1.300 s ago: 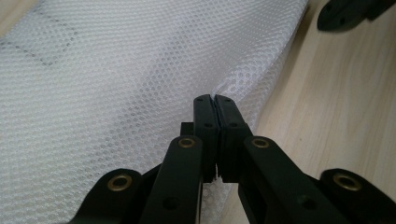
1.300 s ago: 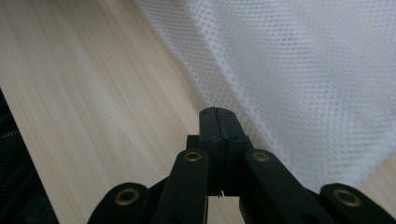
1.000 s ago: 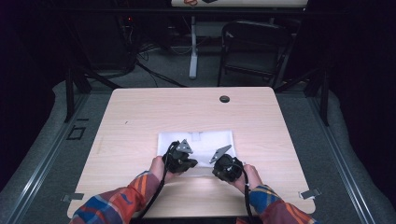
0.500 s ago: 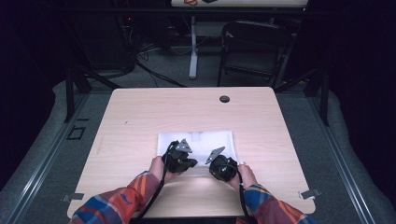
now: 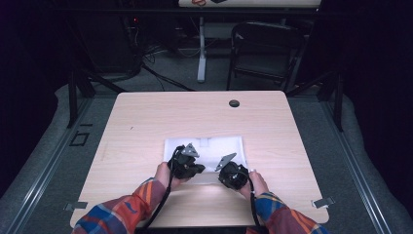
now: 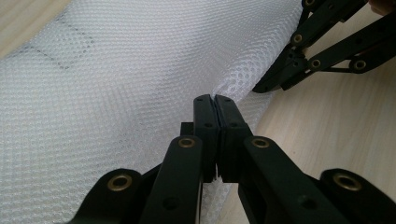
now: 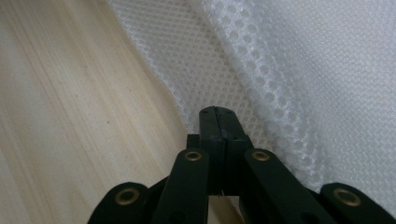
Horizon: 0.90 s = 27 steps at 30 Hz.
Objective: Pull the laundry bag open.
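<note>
On the tabletop [image 5: 146,122], near your edge, lies the white mesh bag [image 5: 214,148]. Your left claw [image 6: 215,105] is pinched tight on its near hem, likely so you can lift or fold that edge. Just to its right, your right claw [image 7: 218,116] is clamped on the same hem, keeping the mesh taut between them. No readable label or writing shows on the mesh.
</note>
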Each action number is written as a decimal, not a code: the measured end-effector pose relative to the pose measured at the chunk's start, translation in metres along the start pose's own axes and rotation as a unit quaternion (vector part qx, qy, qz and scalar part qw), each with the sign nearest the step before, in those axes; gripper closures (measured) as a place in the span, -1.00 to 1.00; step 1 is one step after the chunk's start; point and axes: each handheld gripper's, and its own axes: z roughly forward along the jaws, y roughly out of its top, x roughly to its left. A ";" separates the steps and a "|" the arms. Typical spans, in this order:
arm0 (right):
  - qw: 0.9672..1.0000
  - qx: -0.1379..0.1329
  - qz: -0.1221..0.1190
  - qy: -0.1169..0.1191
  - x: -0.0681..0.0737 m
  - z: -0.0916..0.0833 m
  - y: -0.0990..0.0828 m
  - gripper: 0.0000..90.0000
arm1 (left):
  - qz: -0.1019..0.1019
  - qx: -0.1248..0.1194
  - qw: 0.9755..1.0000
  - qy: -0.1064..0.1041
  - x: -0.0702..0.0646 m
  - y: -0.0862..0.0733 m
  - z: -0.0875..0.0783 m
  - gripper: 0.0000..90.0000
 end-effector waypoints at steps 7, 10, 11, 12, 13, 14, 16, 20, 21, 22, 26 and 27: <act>1.000 0.004 -0.002 0.003 0.001 -0.001 0.000 1.00 | -0.008 -0.003 1.000 0.001 0.004 0.003 -0.006 0.97; 1.000 0.008 -0.005 0.000 0.001 -0.001 0.000 1.00 | -0.009 -0.003 1.000 0.001 0.004 0.004 -0.007 0.97; 1.000 0.008 -0.005 0.000 0.001 -0.001 0.000 1.00 | -0.007 -0.003 1.000 0.003 0.004 0.004 -0.007 0.97; 1.000 0.006 -0.003 0.003 0.001 -0.001 0.000 1.00 | -0.007 -0.002 1.000 0.003 0.004 0.004 -0.007 0.97; 1.000 0.008 -0.006 0.005 0.001 -0.001 0.000 1.00 | -0.005 0.000 1.000 0.003 0.005 0.004 -0.008 0.97; 1.000 0.011 -0.009 0.002 0.001 -0.002 0.000 1.00 | -0.005 0.001 1.000 0.003 0.005 0.005 -0.008 0.97; 1.000 0.010 -0.006 0.003 0.001 -0.001 0.000 1.00 | -0.009 -0.003 1.000 0.007 0.006 0.006 -0.010 0.98; 1.000 0.010 -0.006 0.005 0.001 -0.002 0.000 1.00 | -0.010 -0.007 1.000 0.012 0.010 0.009 -0.015 0.98; 1.000 0.010 -0.007 0.006 0.001 -0.002 0.000 1.00 | -0.014 -0.011 1.000 0.014 0.010 0.010 -0.016 0.98; 1.000 0.010 -0.007 0.006 0.001 -0.002 0.000 1.00 | -0.012 -0.010 1.000 0.016 0.011 0.011 -0.017 0.98; 1.000 0.011 -0.007 0.007 0.001 -0.002 -0.001 1.00 | -0.015 -0.015 1.000 0.019 0.013 0.014 -0.019 0.98; 1.000 0.011 -0.007 0.008 0.001 -0.002 -0.001 1.00 | -0.013 -0.012 1.000 0.021 0.014 0.015 -0.020 0.98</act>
